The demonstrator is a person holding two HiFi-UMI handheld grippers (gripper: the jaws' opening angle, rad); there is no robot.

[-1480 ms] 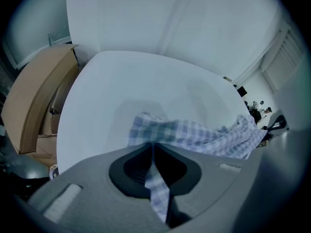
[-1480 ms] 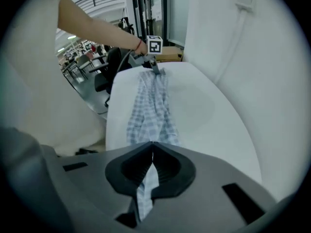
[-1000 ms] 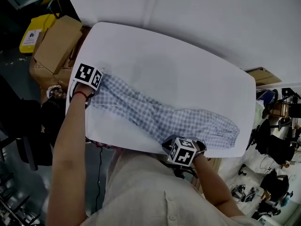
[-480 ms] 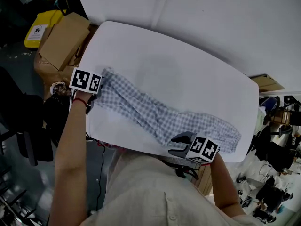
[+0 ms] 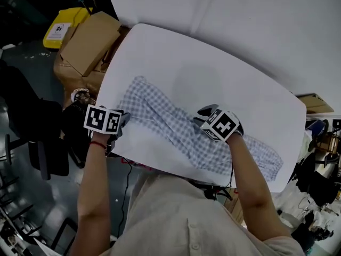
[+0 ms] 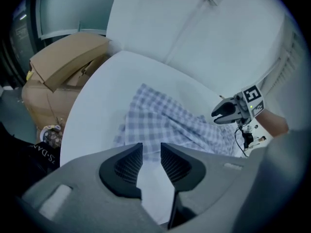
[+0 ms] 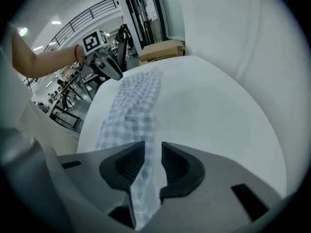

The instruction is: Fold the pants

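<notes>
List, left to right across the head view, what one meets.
Yellow bin → cardboard box → left claw, jaws just opening, nothing between → right claw, jaws just closing, pants fabric in the gap, unpinched → flat cardboard. Pants span both claws: unplaced.

A white table with rounded corners carries blue-and-white checked pants. They lie flat on the top, stretched out lengthwise in a long band along its near half. The band runs slantwise. Its broader end sits near the left edge, about midway along it. Its narrower end reaches toward the near right corner, close to the near edge. The cloth is rumpled, with a raised crease running along the band. All of it rests on the top.
</notes>
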